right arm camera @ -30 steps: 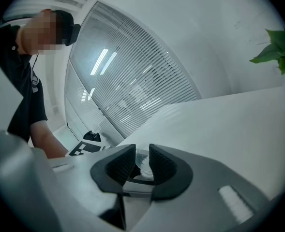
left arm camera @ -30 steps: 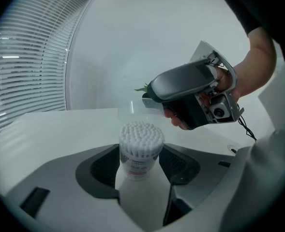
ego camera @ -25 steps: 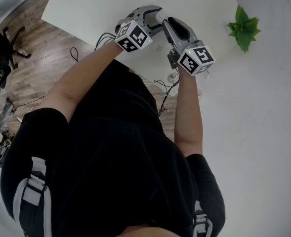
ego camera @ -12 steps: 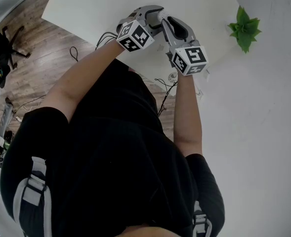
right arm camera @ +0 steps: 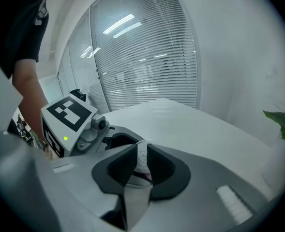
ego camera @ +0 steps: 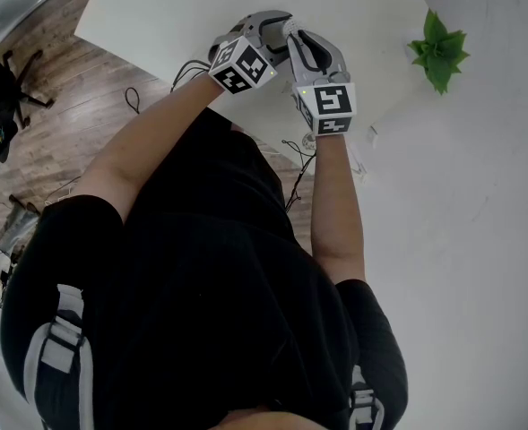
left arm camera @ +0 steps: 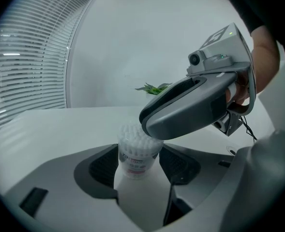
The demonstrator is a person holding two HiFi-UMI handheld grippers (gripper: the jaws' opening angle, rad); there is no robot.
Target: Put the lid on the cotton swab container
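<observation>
Your left gripper (left arm camera: 140, 166) has its jaws spread wide, clamped on both sides of the upright cotton swab container (left arm camera: 135, 151), which has swabs showing at its open top. Your right gripper (right arm camera: 140, 152) sits right over the container's top. Its jaws have just been closing to a slit, and I can't tell if a lid's pinched in there. The plant (left arm camera: 154, 88) is well behind the container.
</observation>
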